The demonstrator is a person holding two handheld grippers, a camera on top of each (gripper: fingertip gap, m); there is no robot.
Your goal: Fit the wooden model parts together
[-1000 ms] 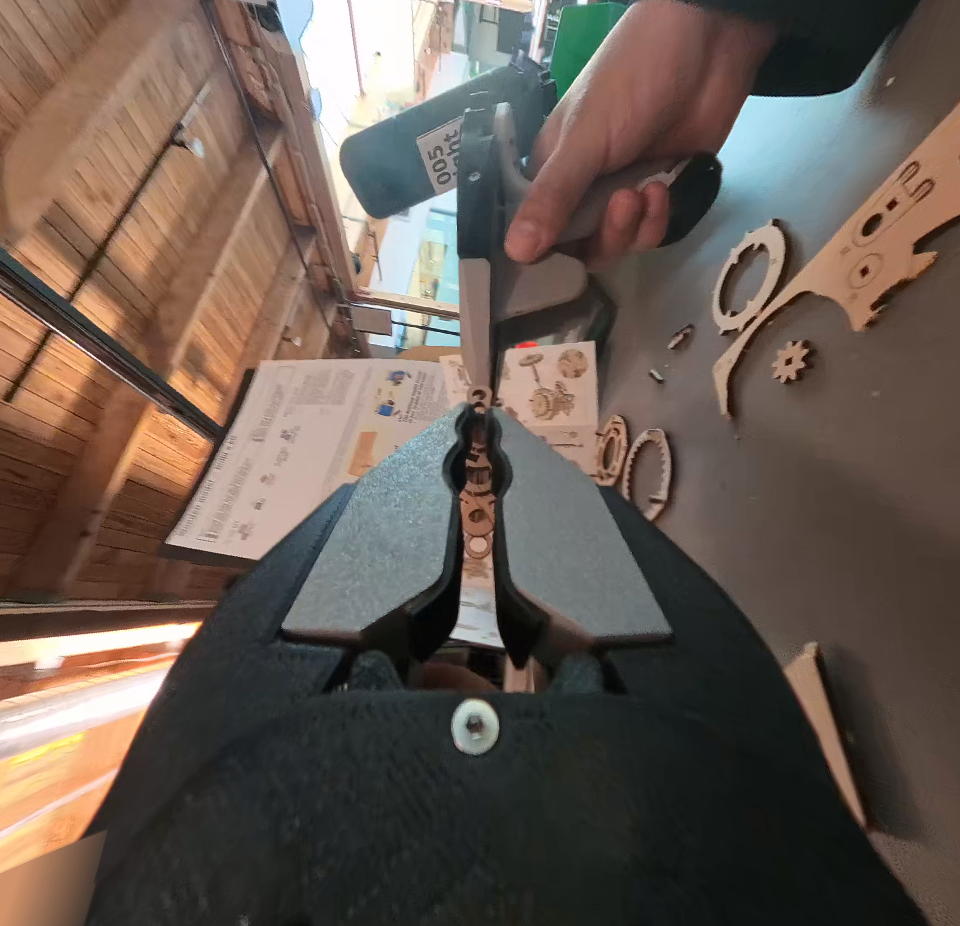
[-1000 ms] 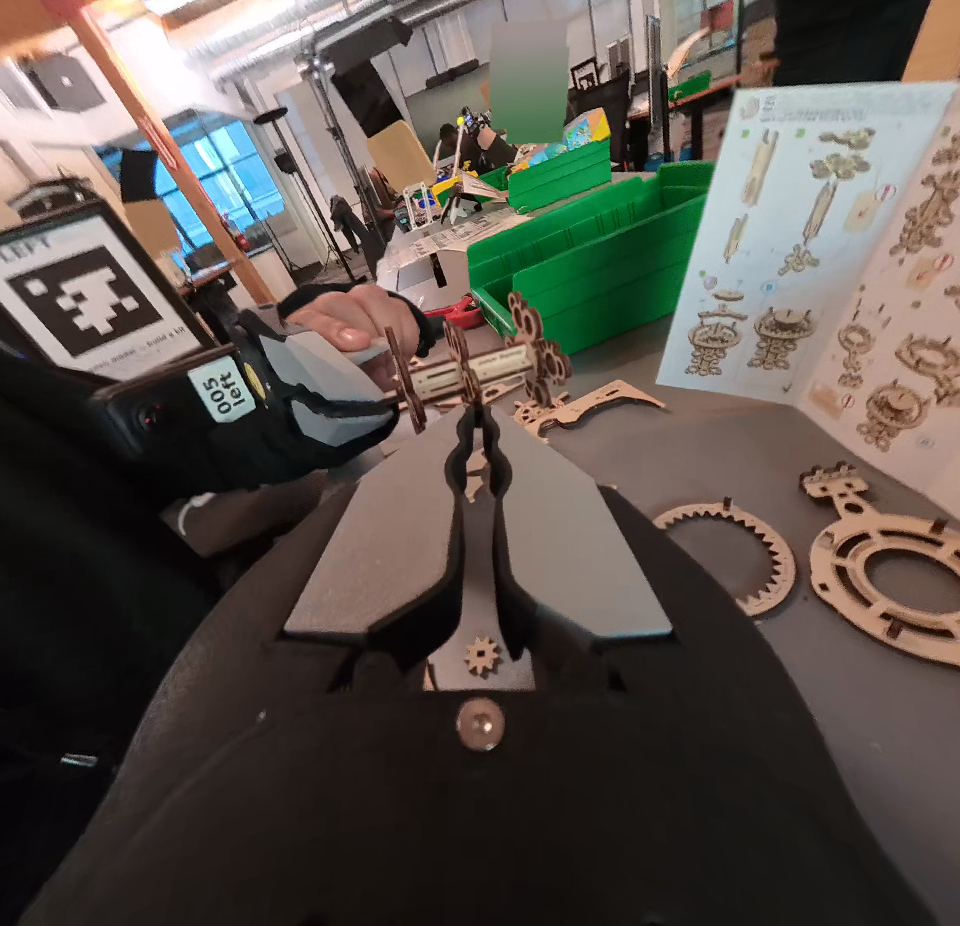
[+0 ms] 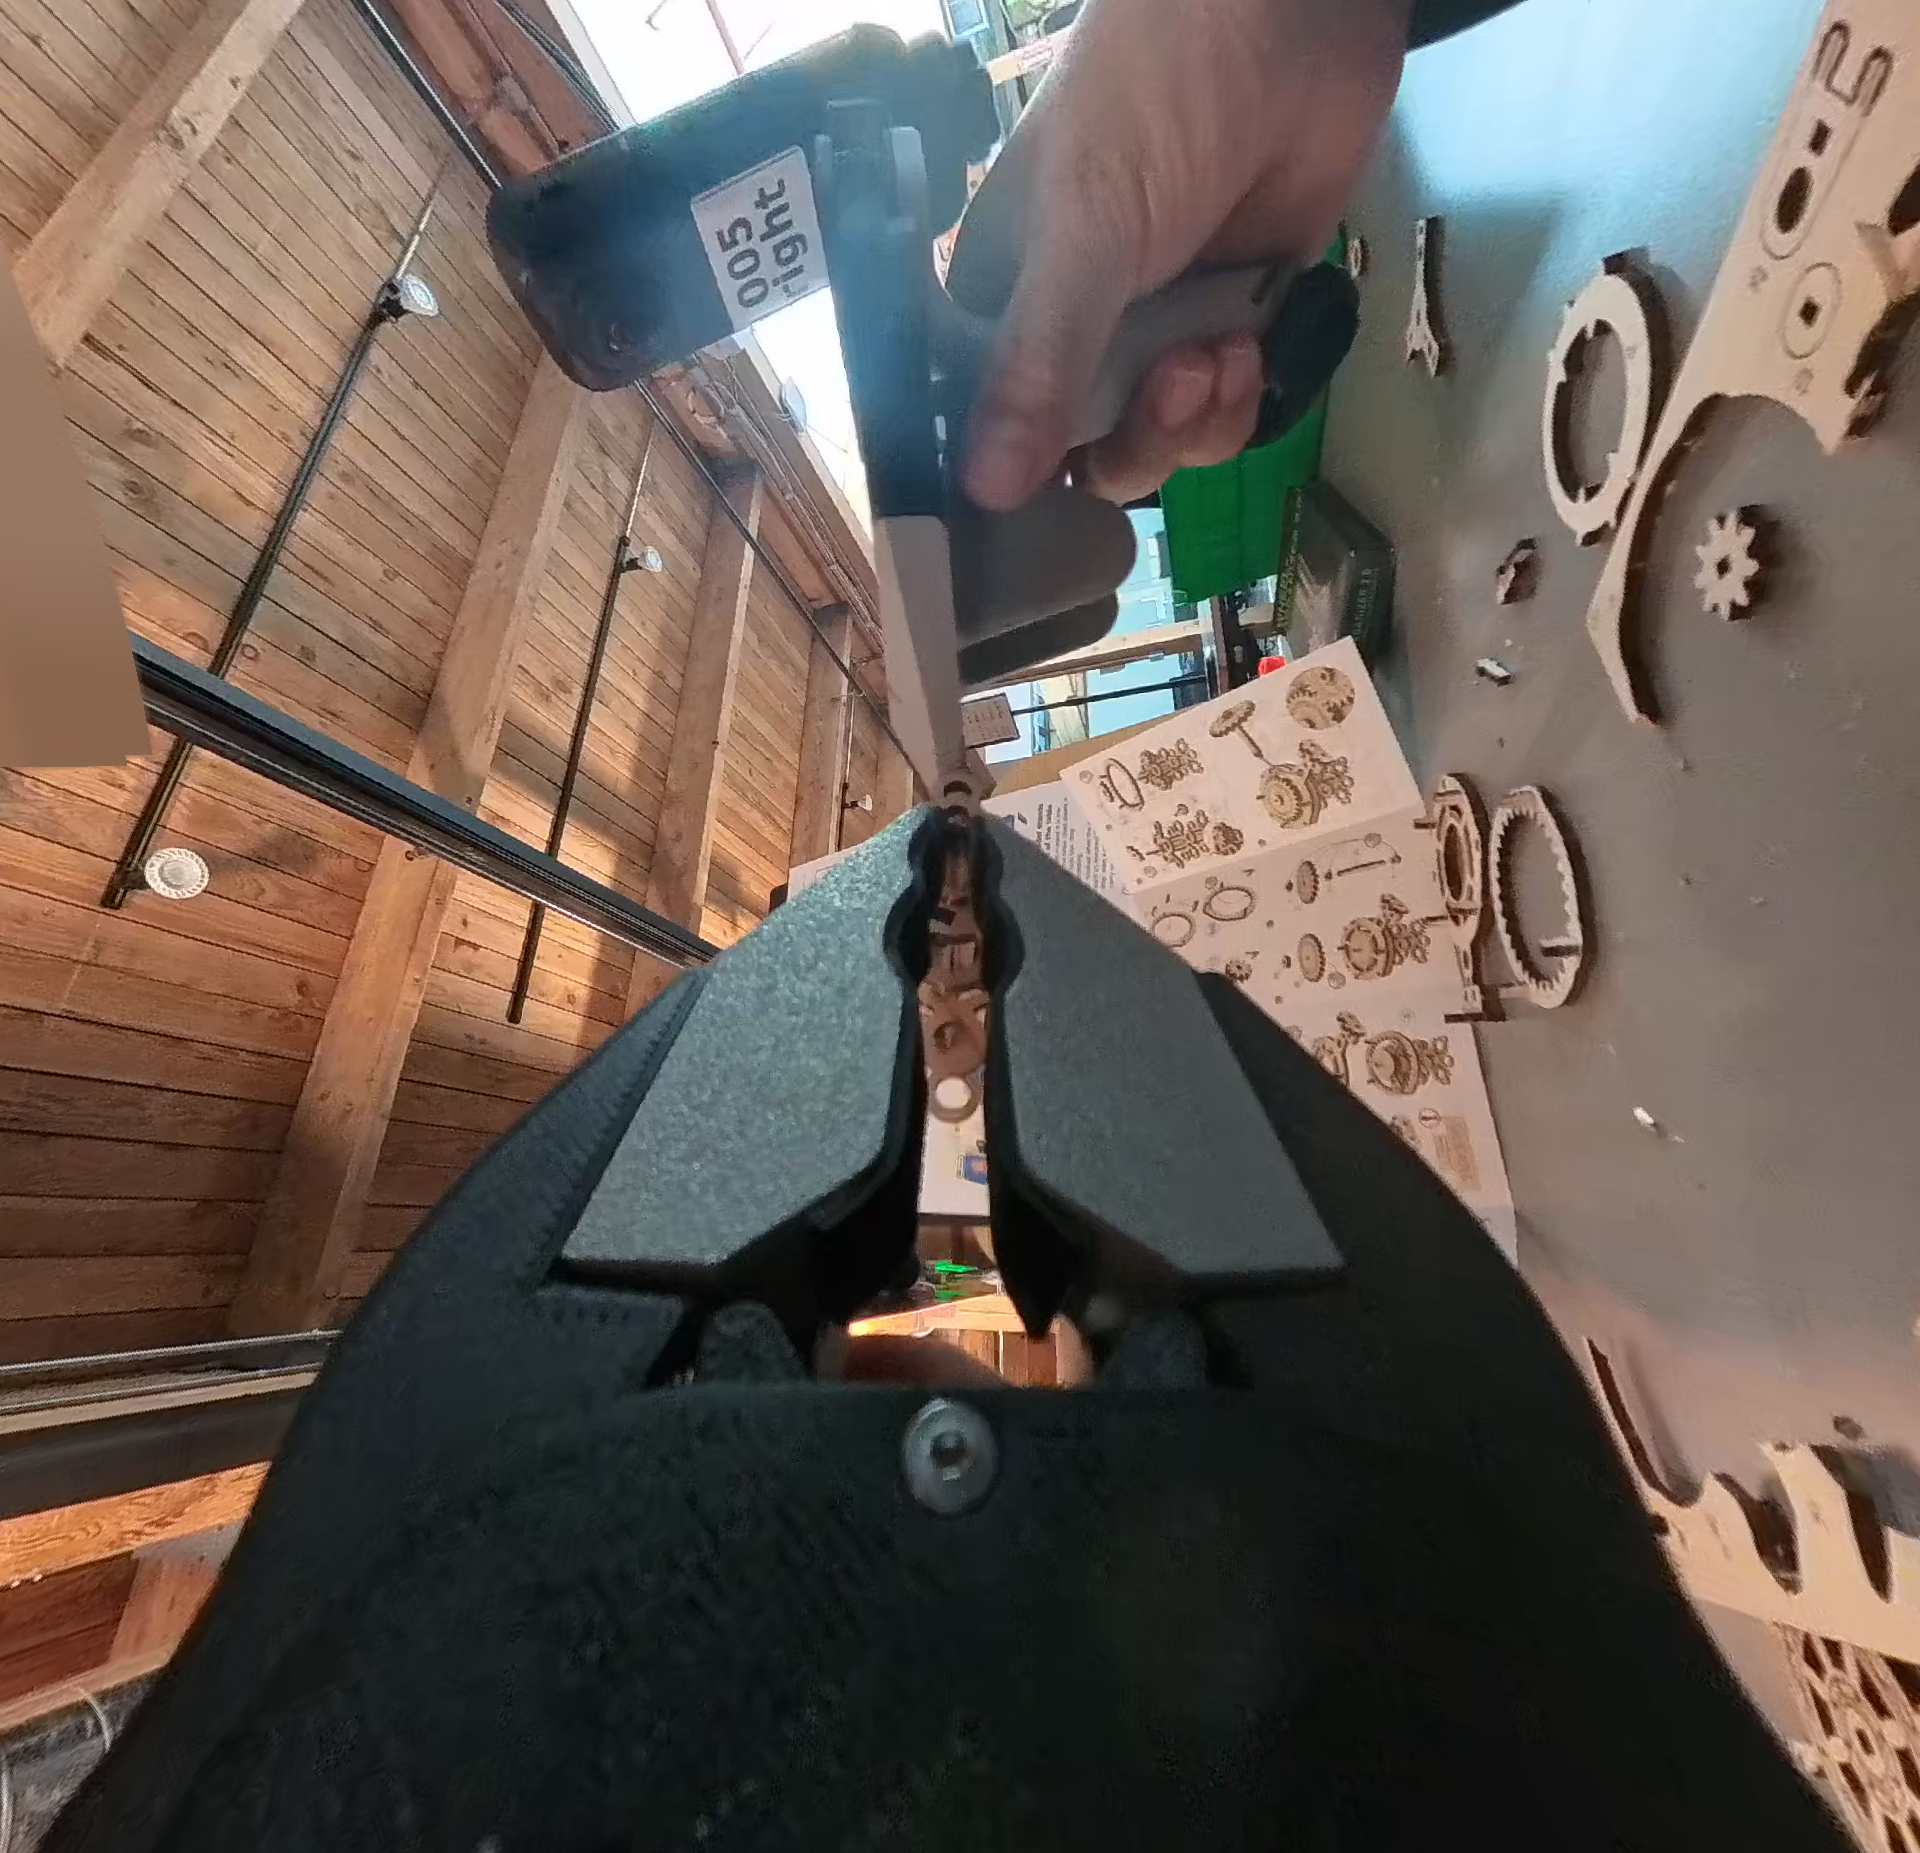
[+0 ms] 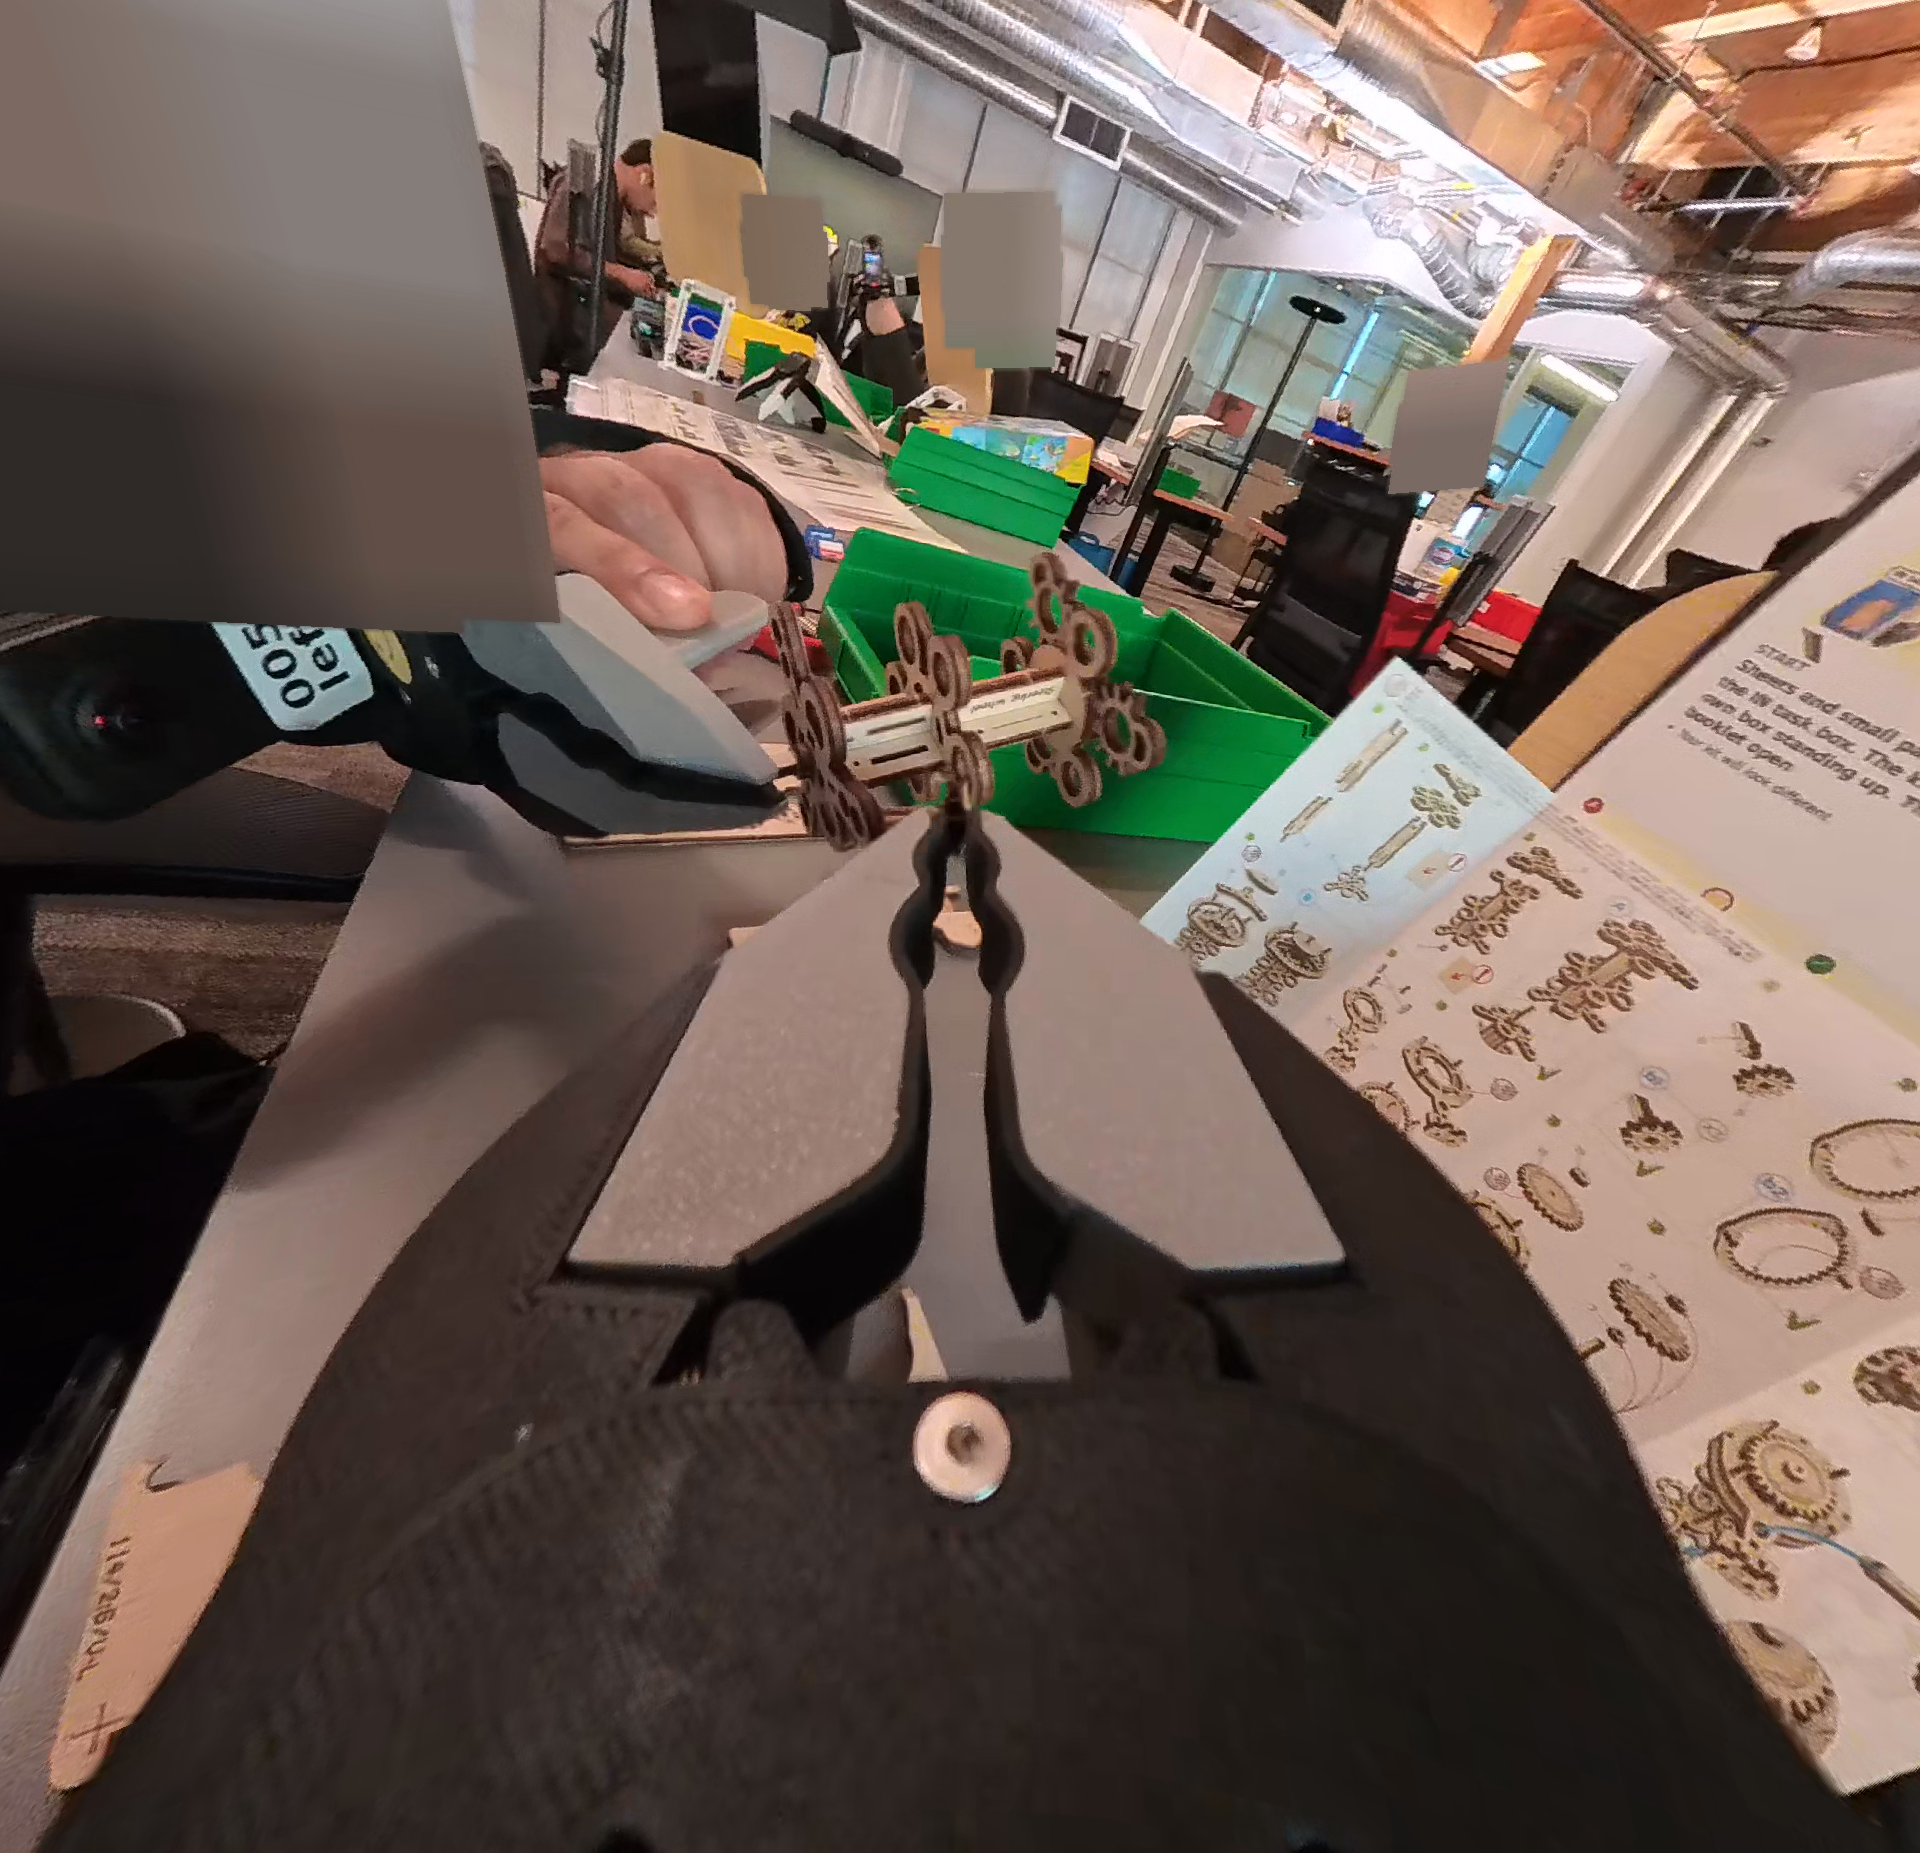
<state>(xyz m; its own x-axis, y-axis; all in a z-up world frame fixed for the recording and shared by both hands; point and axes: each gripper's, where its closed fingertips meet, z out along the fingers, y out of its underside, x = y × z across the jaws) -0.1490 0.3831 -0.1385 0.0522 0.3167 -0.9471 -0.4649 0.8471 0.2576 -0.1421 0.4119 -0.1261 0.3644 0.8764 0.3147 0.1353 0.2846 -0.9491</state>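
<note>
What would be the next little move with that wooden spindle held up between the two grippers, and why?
Probably a gentle push of the right gripper toward the left gripper, to seat the middle disc along the wooden spindle. The left one clamps the spindle's end, and the right one's tips are closed at the disc's lower edge, so both seem set for pressing the parts together.

An open workshop under a wooden plank ceiling (image 4: 1756, 68) with exposed silver ducts (image 4: 1039, 47) and small spotlights on black rails (image 3: 416, 291). Daylight comes through tall windows (image 4: 1340, 349) at the far end. A grey worktop (image 3: 1766, 972) fills the foreground, green bins (image 4: 1195, 723) sit farther back, and dark office chairs (image 4: 1340, 567) stand among cluttered desks (image 4: 1174, 499).
</note>
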